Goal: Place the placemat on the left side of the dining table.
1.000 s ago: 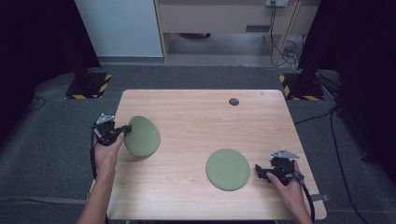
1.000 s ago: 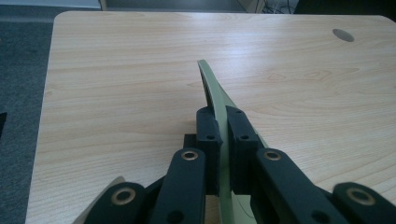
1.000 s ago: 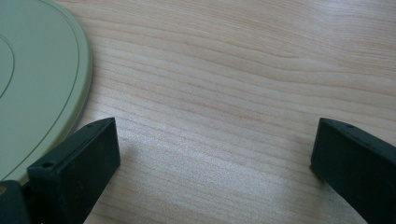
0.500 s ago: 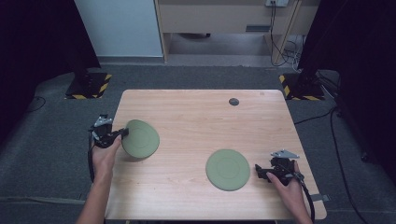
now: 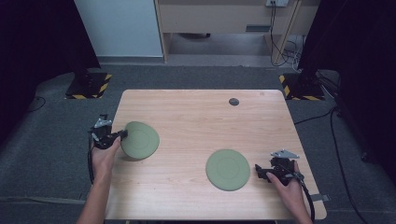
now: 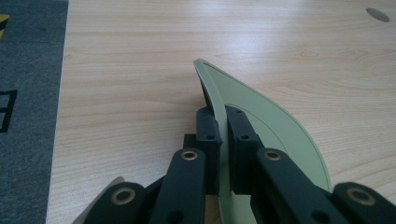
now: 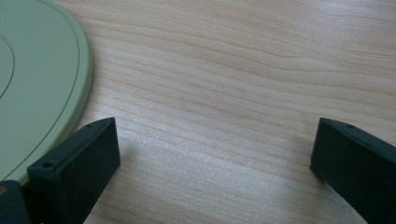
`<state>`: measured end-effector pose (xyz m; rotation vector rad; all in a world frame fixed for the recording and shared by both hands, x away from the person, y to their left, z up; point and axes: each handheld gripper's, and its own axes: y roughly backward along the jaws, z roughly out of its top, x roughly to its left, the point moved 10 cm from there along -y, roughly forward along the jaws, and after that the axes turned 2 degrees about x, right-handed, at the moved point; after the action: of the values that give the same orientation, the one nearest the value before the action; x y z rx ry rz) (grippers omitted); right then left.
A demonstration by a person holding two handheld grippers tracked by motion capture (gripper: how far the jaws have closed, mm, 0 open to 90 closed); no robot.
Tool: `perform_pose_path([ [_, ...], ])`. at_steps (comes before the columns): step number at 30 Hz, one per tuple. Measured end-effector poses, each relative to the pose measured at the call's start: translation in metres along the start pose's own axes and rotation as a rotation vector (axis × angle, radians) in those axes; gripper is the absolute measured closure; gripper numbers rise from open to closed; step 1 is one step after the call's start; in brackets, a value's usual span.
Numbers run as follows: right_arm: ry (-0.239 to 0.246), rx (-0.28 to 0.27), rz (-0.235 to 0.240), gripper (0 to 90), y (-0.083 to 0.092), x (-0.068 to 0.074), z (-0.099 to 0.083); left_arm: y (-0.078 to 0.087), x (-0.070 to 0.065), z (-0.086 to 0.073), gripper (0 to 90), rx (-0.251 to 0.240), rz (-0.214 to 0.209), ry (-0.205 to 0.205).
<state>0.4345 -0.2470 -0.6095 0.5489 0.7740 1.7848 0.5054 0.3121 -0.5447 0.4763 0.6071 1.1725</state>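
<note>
Green plate (image 5: 140, 140) sits clamped by its near-left rim in my left tool (image 5: 122, 135), both pads pressed on the edge. In the left gripper view the plate (image 6: 261, 126) stands tilted, its far side off the wood, its rim curving up and away from the pads. It hangs over the left part of the table (image 5: 196, 116), close to that edge.

Second plate (image 5: 228, 169) lies flat toward the right front. My right tool (image 5: 259, 171) waits just to its right, released, jaws spread wide and holding nothing. In the right gripper view the flat plate's (image 7: 32, 79) rim passes just by one jaw; bare wood lies between the two.

Key relation: flat plate lies down-table and to the right of the held one, well apart, with clear wood between. The left hand (image 5: 105, 156) carries the load; the right hand (image 5: 287, 186) is the nearer one to the flat plate. My guess is a stack, so the carry runs rightward and toward me, held plate levelled before it lowers.

Small dark disc (image 5: 233, 101) far up the table, out of the path.
</note>
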Motion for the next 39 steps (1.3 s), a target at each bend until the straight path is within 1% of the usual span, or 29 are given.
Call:
perform_pose_path([
  [5,0.0,0.0,0.0,1.6,0.0,0.0,0.0,0.0,0.001,-0.001,85.1,0.002,0.002,-0.006],
  [8,0.0,0.0,0.0,1.6,0.0,0.0,0.0,-0.001,0.003,-0.001,85.0,0.01,0.012,-0.014],
  [17,0.0,0.0,0.0,1.6,0.0,0.0,0.0,-0.003,0.011,-0.004,84.9,0.026,0.031,-0.008],
  [18,0.0,0.0,0.0,1.6,0.0,0.0,0.0,-0.004,0.013,-0.004,84.8,0.029,0.038,-0.015],
  [21,0.0,0.0,0.0,1.6,0.0,0.0,0.0,-0.004,0.014,-0.003,84.7,0.036,0.041,-0.018],
  [23,0.0,0.0,0.0,1.6,0.0,0.0,0.0,-0.006,0.015,-0.001,84.7,0.043,0.044,-0.032],
  [27,0.0,0.0,0.0,1.6,0.0,0.0,0.0,-0.008,0.016,0.0,84.4,0.048,0.043,-0.037],
  [31,0.0,0.0,0.0,1.6,0.0,0.0,0.0,-0.009,0.018,-0.002,83.9,0.056,0.049,-0.03],
  [34,0.001,0.0,0.002,1.6,0.0,0.0,0.0,-0.01,0.018,-0.002,83.6,0.06,0.056,-0.038],
  [39,0.001,0.0,0.002,1.6,0.0,0.0,0.0,-0.012,0.021,-0.004,82.2,0.065,0.061,-0.033],
])
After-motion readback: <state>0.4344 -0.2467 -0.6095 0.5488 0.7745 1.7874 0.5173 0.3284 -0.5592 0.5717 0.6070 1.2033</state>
